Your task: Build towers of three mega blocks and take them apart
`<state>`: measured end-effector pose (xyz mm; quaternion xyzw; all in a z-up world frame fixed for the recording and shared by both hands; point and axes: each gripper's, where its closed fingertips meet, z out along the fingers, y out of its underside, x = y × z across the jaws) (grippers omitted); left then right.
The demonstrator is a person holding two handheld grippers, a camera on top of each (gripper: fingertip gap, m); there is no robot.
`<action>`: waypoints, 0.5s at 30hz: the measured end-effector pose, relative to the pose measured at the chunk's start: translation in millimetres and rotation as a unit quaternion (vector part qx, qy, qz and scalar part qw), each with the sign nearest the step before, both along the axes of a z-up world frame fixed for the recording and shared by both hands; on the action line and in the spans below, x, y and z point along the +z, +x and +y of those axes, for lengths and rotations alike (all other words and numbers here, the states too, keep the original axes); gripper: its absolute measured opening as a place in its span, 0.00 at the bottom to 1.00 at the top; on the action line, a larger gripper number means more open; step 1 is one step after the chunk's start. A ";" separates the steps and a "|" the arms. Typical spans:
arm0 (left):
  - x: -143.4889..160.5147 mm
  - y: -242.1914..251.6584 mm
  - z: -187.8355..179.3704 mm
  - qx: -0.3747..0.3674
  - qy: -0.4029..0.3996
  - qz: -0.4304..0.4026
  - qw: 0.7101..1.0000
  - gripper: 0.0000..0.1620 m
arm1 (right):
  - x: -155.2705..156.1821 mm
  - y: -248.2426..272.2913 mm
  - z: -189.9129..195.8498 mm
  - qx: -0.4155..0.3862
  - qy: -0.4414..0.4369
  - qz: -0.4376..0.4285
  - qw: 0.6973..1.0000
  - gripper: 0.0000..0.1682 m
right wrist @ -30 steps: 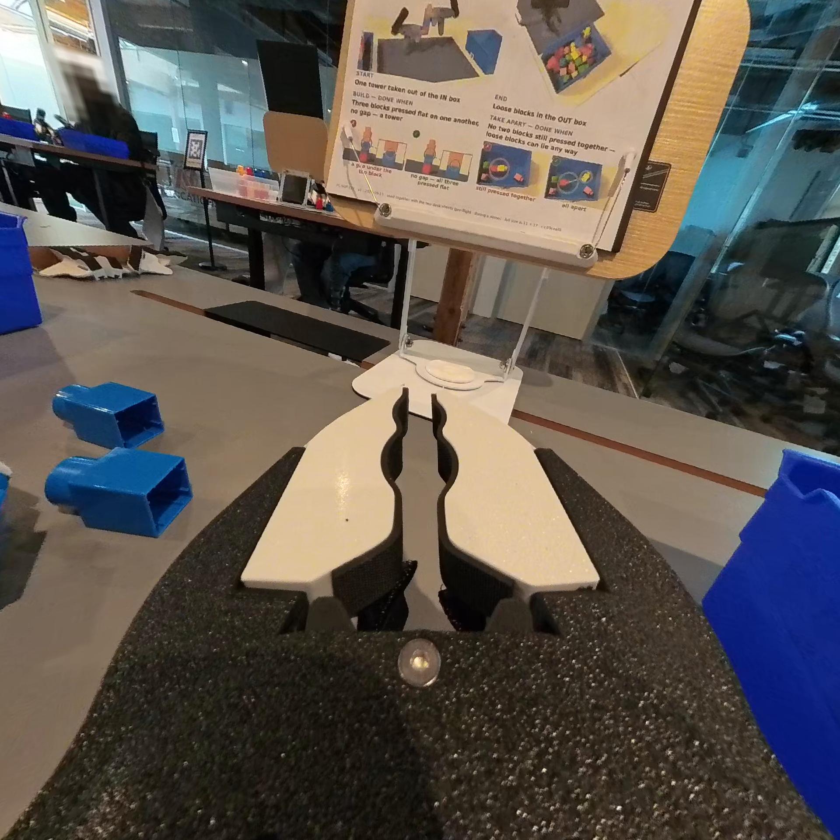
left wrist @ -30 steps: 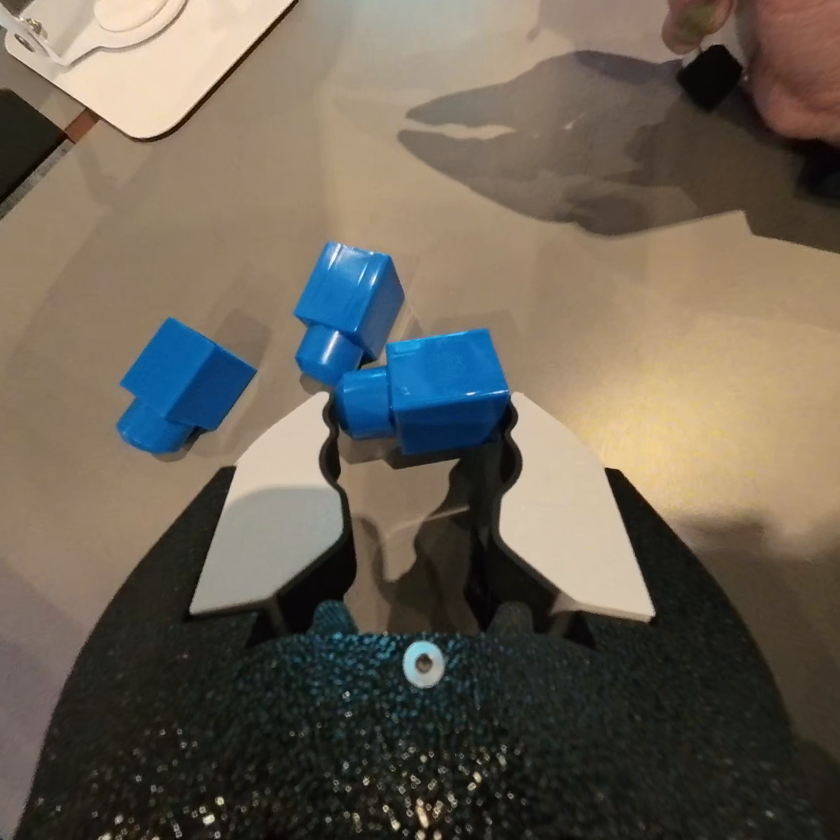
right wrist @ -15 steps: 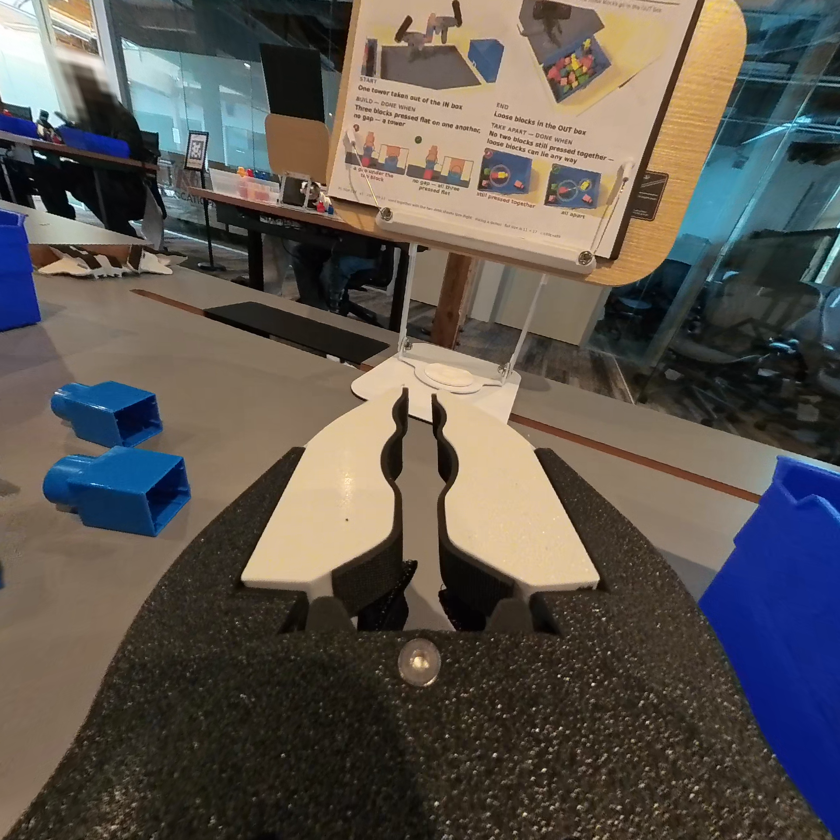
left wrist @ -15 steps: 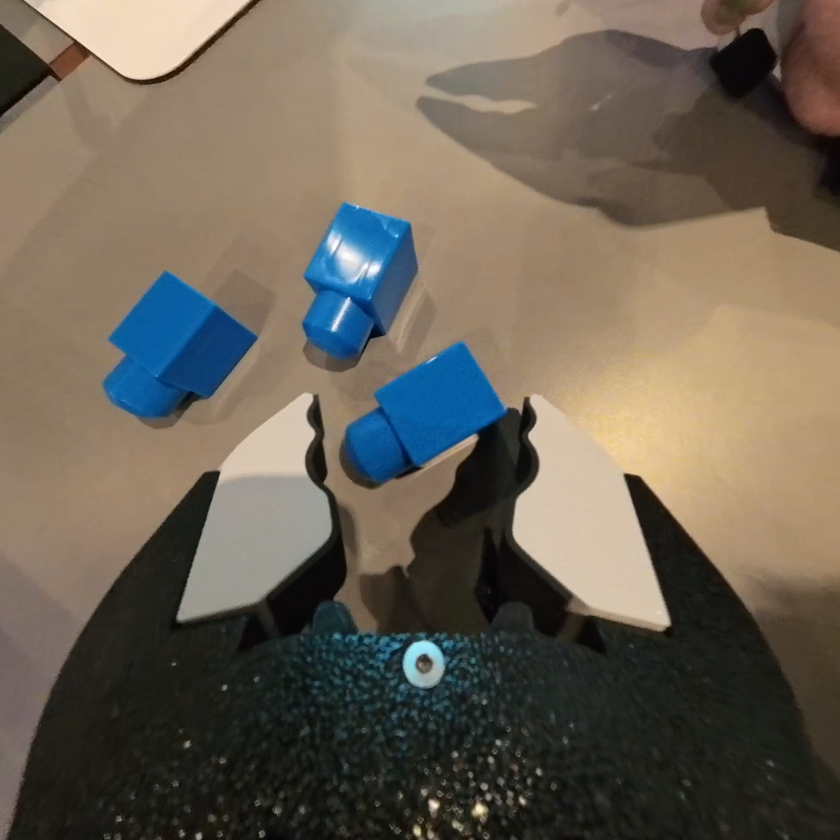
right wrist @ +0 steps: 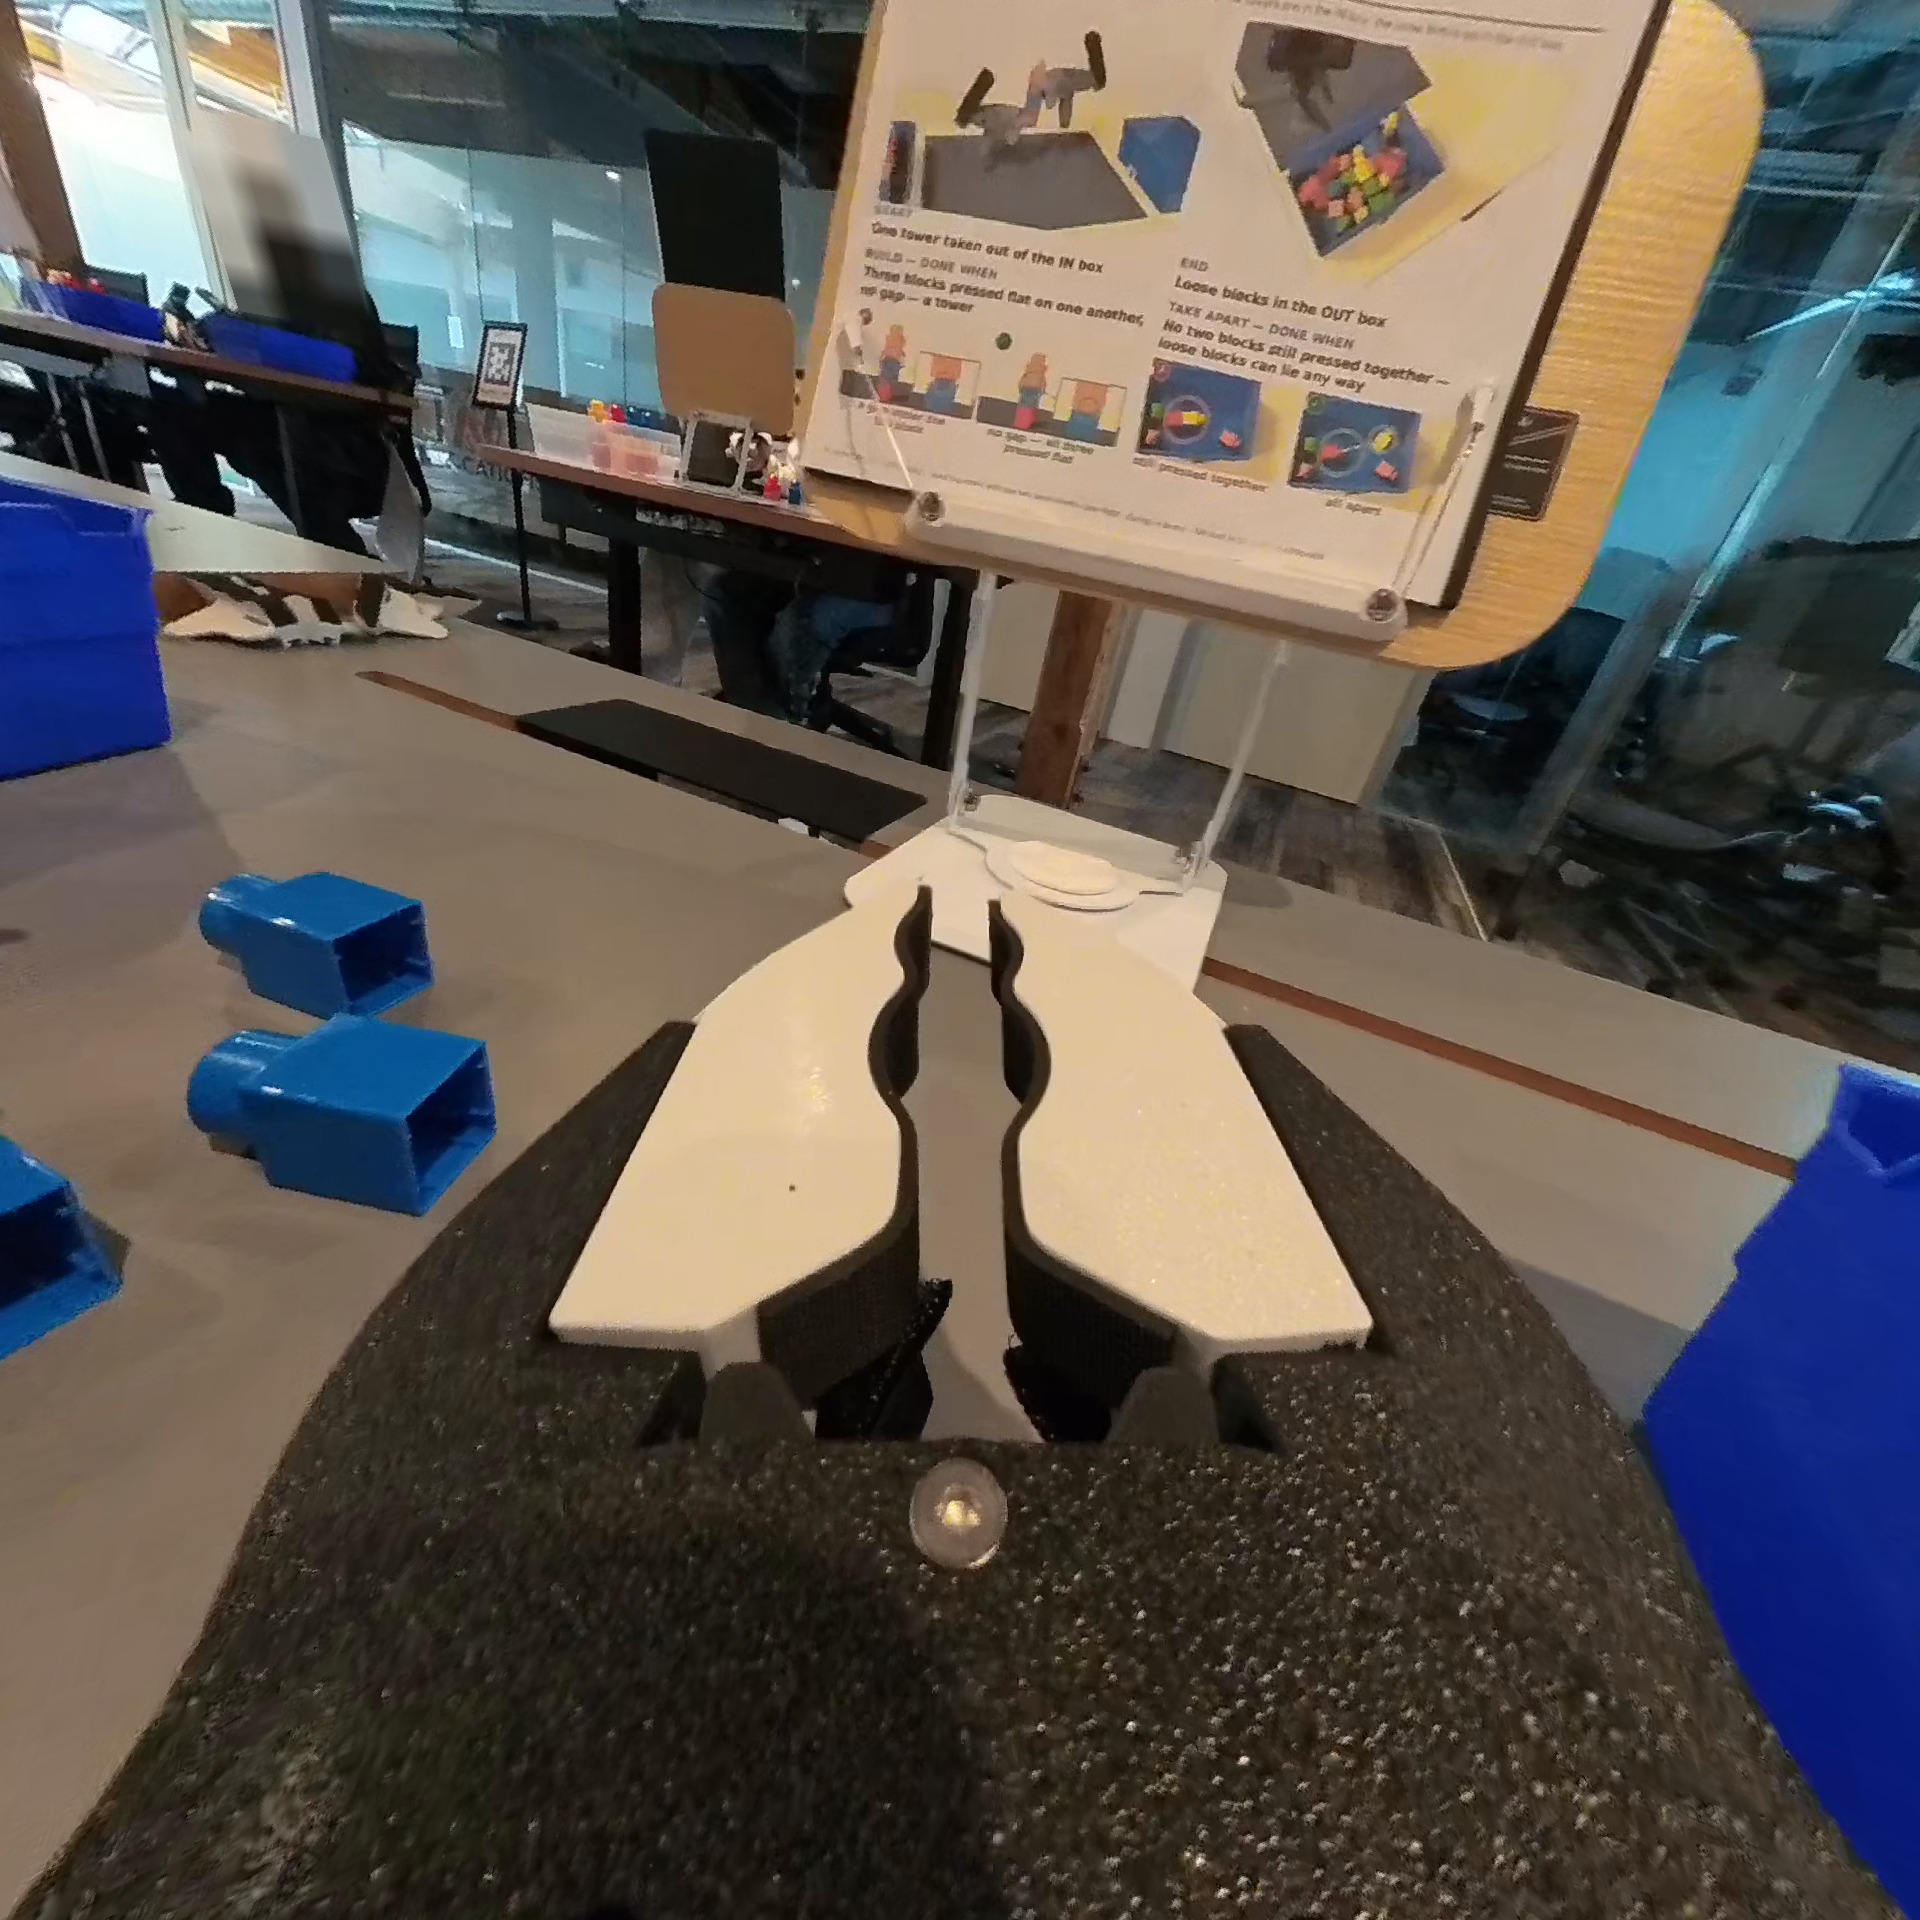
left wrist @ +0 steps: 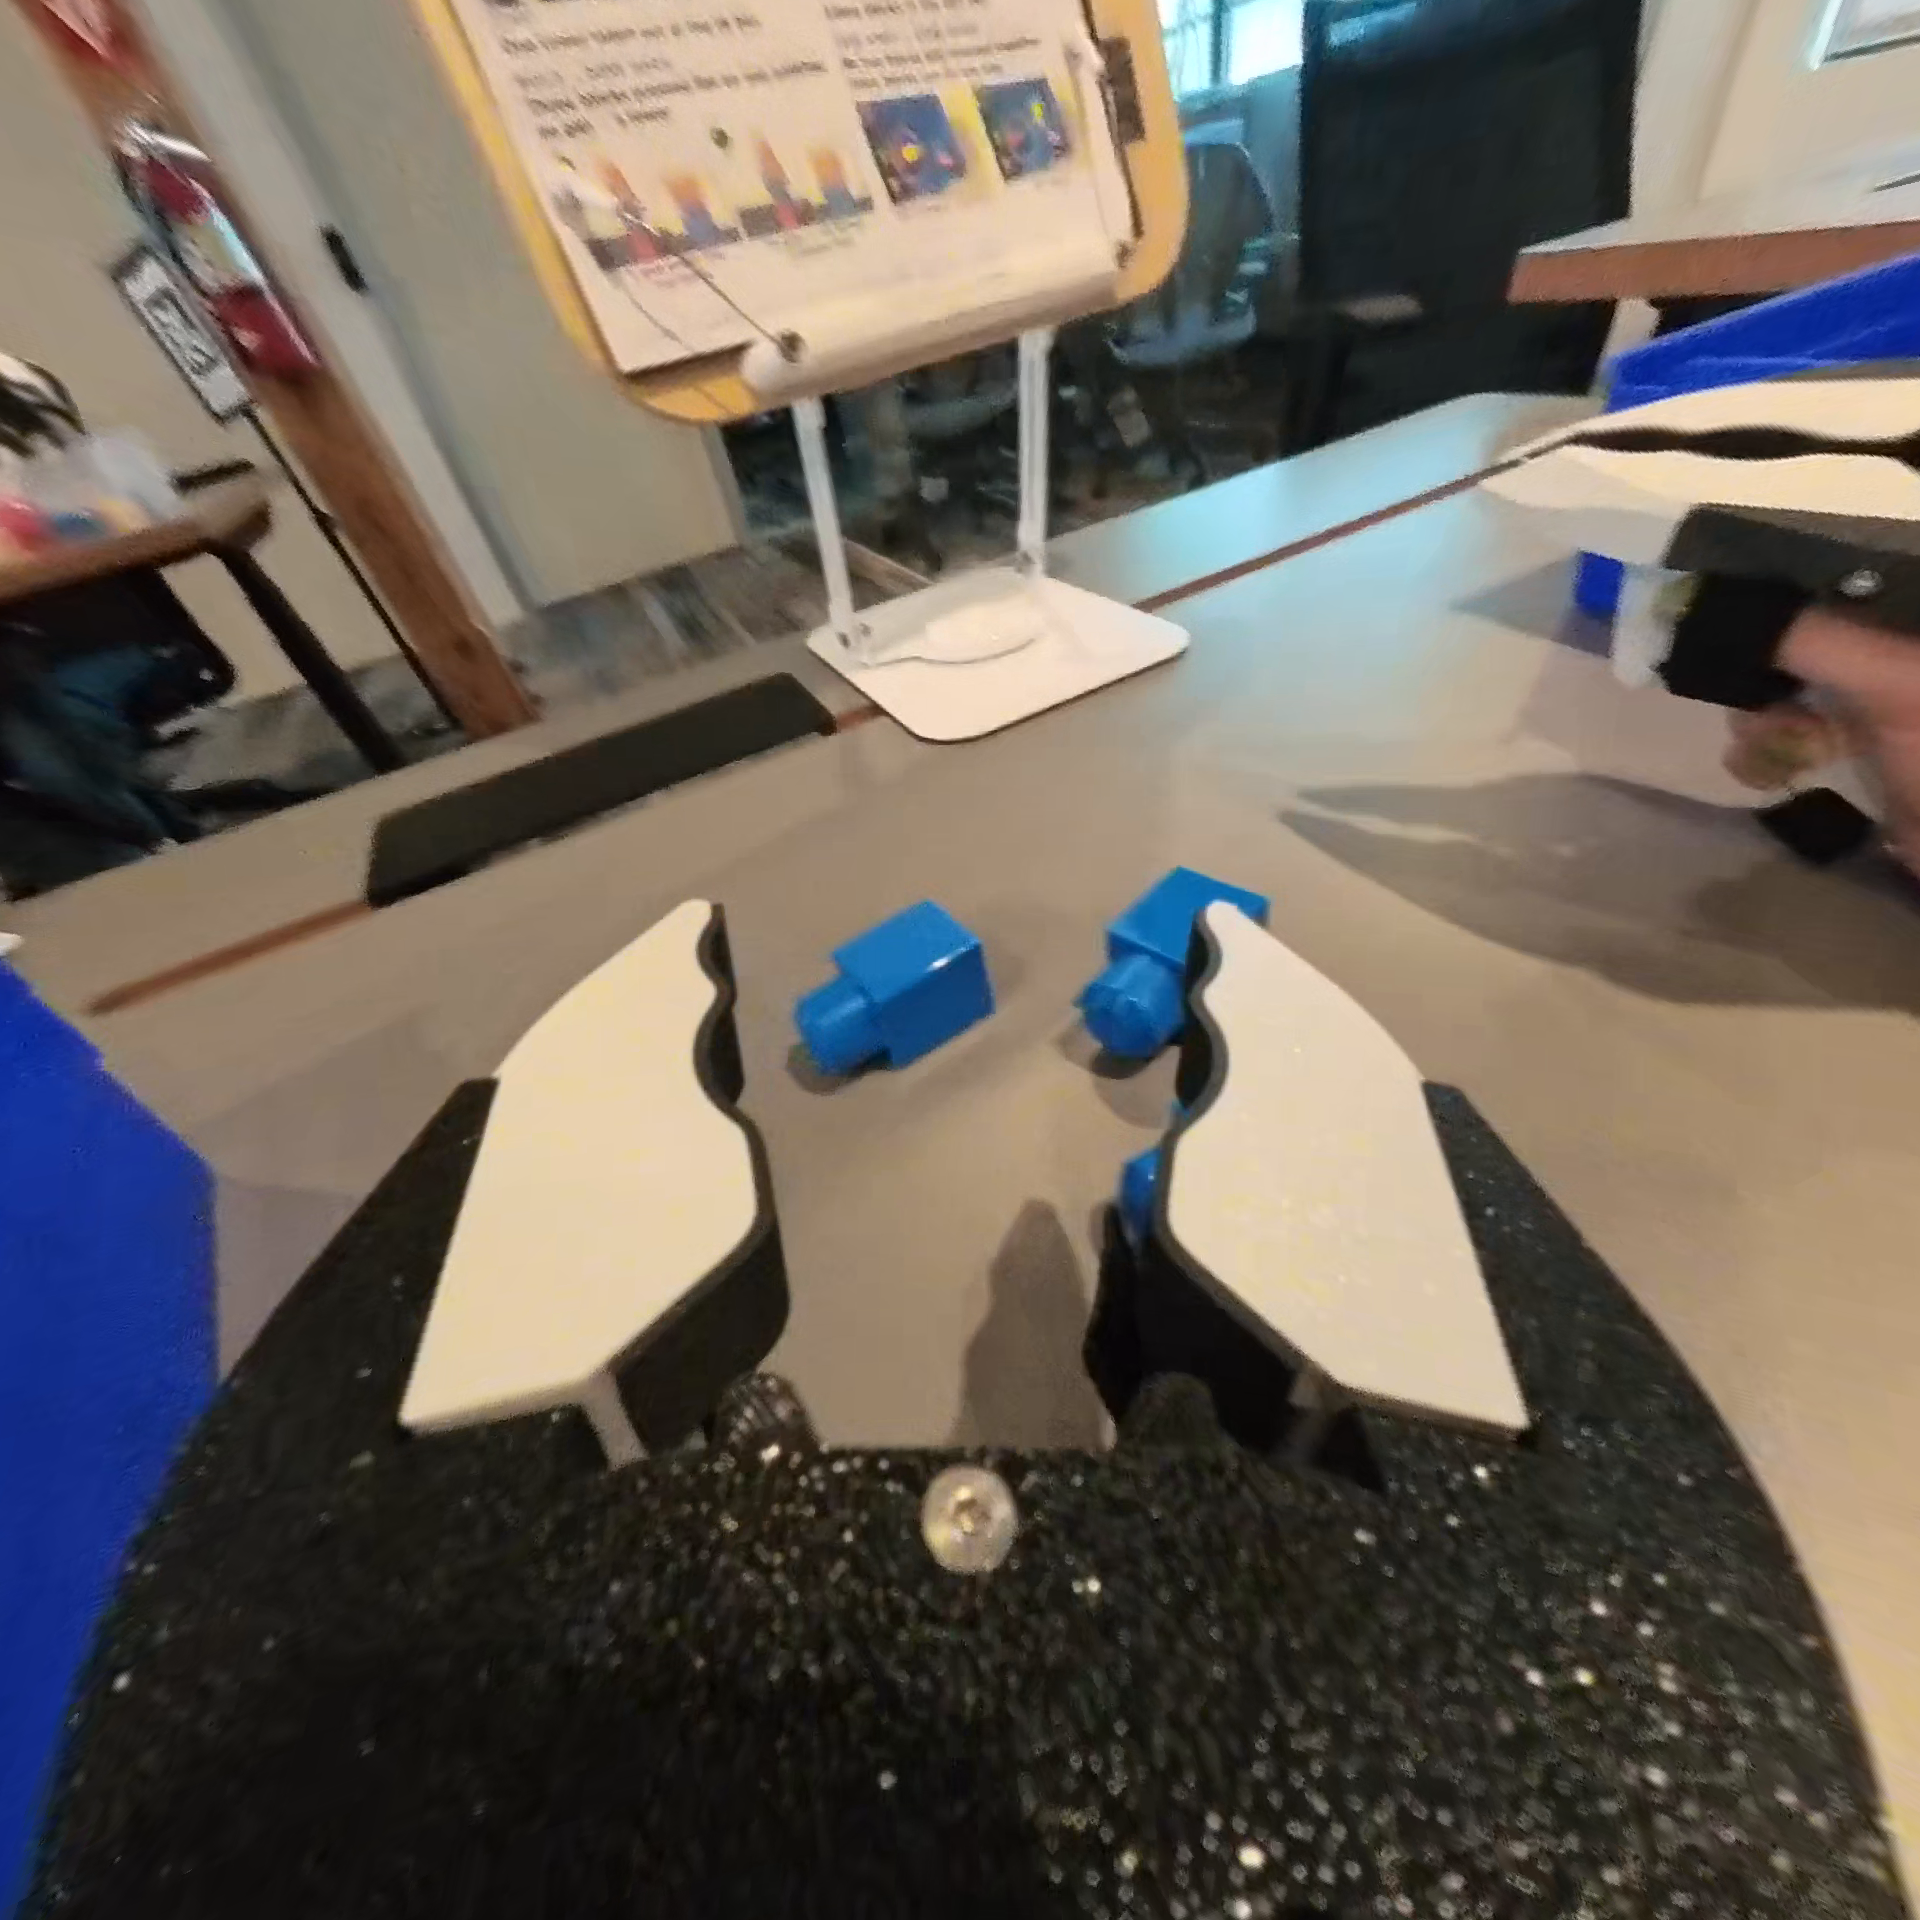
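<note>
Three blue mega blocks lie loose on their sides on the grey table. In the left wrist view one block (left wrist: 904, 997) lies just past my fingertips. A second (left wrist: 1153, 961) is partly behind my right finger, and only a bit of the third (left wrist: 1141, 1195) shows under that finger. My left gripper (left wrist: 961, 935) is open and empty above them. In the right wrist view my right gripper (right wrist: 958, 912) is shut and empty, to the right of the blocks (right wrist: 322, 940) (right wrist: 353, 1112) (right wrist: 42, 1247). It also shows in the left wrist view (left wrist: 1756, 457), held by a hand.
A blue bin (left wrist: 94, 1351) stands close on the left and another blue bin (right wrist: 1808, 1403) close on the right. An instruction board on a white stand (right wrist: 1081, 883) stands at the table's far edge, beside a black pad (right wrist: 717, 764).
My left gripper opened and let go of the block it held, which now lies on the table. The left gripper then tilted up from looking down to looking across the table. The right gripper barely moved.
</note>
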<state>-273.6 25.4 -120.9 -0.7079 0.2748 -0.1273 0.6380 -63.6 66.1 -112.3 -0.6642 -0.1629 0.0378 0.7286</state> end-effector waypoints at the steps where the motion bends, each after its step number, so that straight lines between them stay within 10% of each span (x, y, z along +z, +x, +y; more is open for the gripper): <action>1: -0.6 -3.8 4.7 0.008 0.010 -0.001 1.000 0.51 | -0.8 -2.2 -0.3 0.002 0.000 -0.007 1.000 0.06; 15: 2.4 -27.8 9.4 0.002 0.026 -0.118 0.993 0.46 | -18.4 -69.2 -22.3 0.147 -0.021 -0.107 0.983 0.08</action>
